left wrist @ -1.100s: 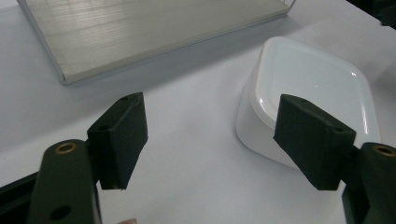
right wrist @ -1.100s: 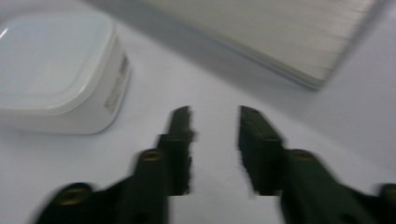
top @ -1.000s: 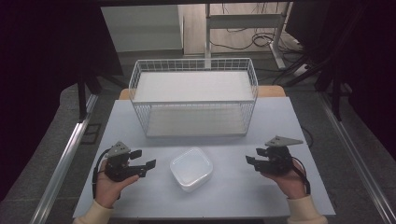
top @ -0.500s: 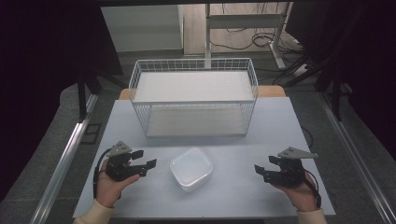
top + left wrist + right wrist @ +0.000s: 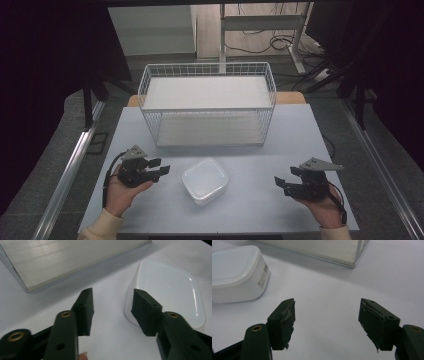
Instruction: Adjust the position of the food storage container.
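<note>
Two grippers flank one white plastic container (image 5: 204,180), which sits upside down on the white table (image 5: 250,210), near the front edge, w/ the white wire basket (image 5: 207,107) well behind it.

Left gripper (image 5: 161,168) is just beside the container's left side, jaws pointing at it. Its jaws have just been closing, now about half apart, w/ nothing between them: in the left gripper view, bare table shows in the gap and the container (image 5: 167,292) lies just past the right-hand jaw, not pinched. Right gripper (image 5: 282,185) is well apart from the container on the other side, jaws wide and empty; the right gripper view shows the container (image 5: 235,272) off to the upper left w/ a label on its side wall, and only table between the jaws.

Step in hand, by my read: approach, pre-grasp. Nothing is held yet and the container is untouched. Probably it's headed for the basket, but that's a guess.

Next move calls for:
- left gripper to slide in toward the container so one jaw goes over the edge and one outside the wall, then close.
- jaws may need re-opening a bit first; the wall slopes and is smooth, so the grip could slip.
- right gripper to come closer if a 2-handed lift or a flip is wanted.
</note>
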A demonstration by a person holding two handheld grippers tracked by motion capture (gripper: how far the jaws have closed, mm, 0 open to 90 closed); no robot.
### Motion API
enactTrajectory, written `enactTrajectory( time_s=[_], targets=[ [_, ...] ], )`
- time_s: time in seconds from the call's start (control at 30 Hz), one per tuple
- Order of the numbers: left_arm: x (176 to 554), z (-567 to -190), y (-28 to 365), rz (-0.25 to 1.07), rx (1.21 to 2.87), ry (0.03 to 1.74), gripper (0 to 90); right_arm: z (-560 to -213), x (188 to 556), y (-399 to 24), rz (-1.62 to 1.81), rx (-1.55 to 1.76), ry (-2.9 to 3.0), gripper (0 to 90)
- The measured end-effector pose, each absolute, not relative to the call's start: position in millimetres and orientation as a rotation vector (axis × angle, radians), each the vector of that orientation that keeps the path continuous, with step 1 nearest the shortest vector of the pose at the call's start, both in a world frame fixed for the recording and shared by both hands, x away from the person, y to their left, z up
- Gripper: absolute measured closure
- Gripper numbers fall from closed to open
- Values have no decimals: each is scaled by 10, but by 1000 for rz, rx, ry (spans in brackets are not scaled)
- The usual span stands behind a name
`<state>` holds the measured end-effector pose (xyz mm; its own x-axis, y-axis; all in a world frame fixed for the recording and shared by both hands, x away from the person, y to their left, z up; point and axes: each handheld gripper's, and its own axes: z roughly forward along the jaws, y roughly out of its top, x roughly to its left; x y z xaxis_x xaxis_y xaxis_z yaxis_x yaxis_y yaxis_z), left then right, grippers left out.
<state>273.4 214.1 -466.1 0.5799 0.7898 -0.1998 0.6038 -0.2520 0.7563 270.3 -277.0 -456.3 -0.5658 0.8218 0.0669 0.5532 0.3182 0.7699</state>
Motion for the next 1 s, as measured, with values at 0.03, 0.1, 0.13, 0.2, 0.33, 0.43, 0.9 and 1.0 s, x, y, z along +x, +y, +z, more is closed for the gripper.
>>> enactTrajectory(
  time_s=[0.03, 0.1, 0.13, 0.2, 0.33, 0.43, 0.9, 1.0],
  targets=[
    [2755, -4658, 2135, 273, 1970, 1116, 562, -4565, 2701, -2781, 1109, 1235, 2251, 294],
    [2803, -4657, 2122, 258, 1986, 1116, 604, -4573, 2703, -2800, 1102, 1241, 2251, 294],
    [2826, -4659, 2109, 253, 1996, 1116, 624, -4575, 2702, -2806, 1098, 1248, 2251, 294],
    [2869, -4667, 2077, 246, 2020, 1113, 678, -4583, 2706, -2812, 1092, 1256, 2248, 294],
    [2953, -4705, 2010, 224, 2062, 1102, 806, -4591, 2707, -2802, 1077, 1254, 2255, 293],
    [3012, -4744, 1958, 208, 2101, 1092, 895, -4596, 2708, -2791, 1072, 1251, 2261, 292],
    [3052, -4892, 1698, 125, 2204, 1027, 900, -4608, 2711, -2782, 1056, 1259, 2272, 291],
    [3032, -4899, 1665, 132, 2219, 1019, 900, -4604, 2710, -2783, 1054, 1262, 2271, 292]
  ],
)
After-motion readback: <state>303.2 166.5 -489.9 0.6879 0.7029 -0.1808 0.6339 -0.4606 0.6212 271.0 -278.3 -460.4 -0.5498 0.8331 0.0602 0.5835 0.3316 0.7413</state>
